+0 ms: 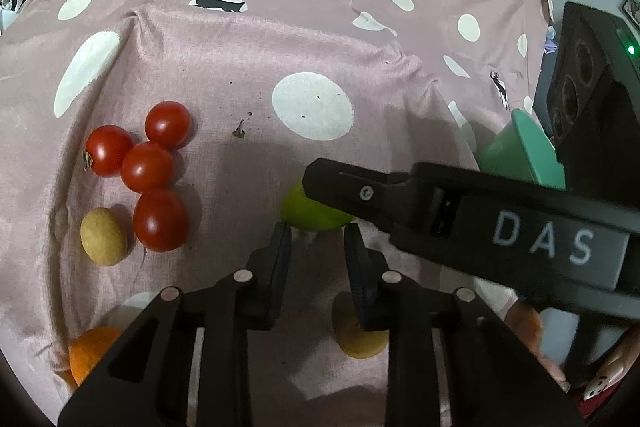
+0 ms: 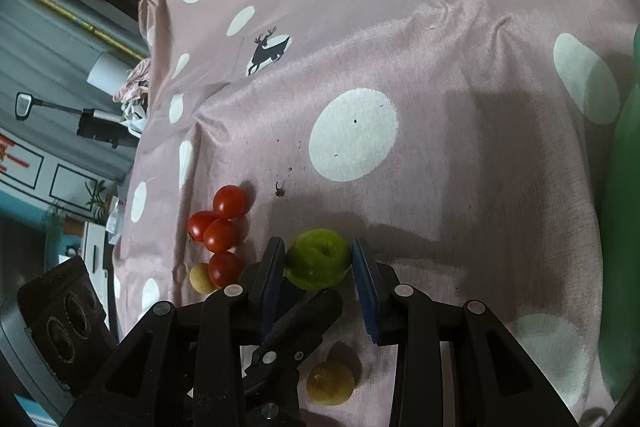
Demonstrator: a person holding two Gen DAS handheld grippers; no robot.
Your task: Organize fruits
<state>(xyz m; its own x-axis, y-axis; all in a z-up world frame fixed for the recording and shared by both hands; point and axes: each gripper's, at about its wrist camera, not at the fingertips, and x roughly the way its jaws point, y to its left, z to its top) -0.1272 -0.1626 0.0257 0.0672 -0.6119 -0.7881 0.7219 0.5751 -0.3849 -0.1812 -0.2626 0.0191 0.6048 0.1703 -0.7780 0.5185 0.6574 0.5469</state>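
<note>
While the right gripper (image 2: 318, 259) stands spread around it, the green apple (image 2: 318, 259) sits glossy, dimple up, on the cloth (image 2: 440, 87). Four tomatoes (image 2: 222, 235) cluster at its nine o'clock. Left gripper (image 1: 318, 239) spread, empty.

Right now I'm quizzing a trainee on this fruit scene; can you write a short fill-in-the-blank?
1. The right tool has its fingers on either side of a ____ apple.
2. The cluster of red tomatoes numbers ____.
3. The cloth is pink with ____ dots.
4. The left tool holds ____.

Missing words: green; four; white; nothing
</note>
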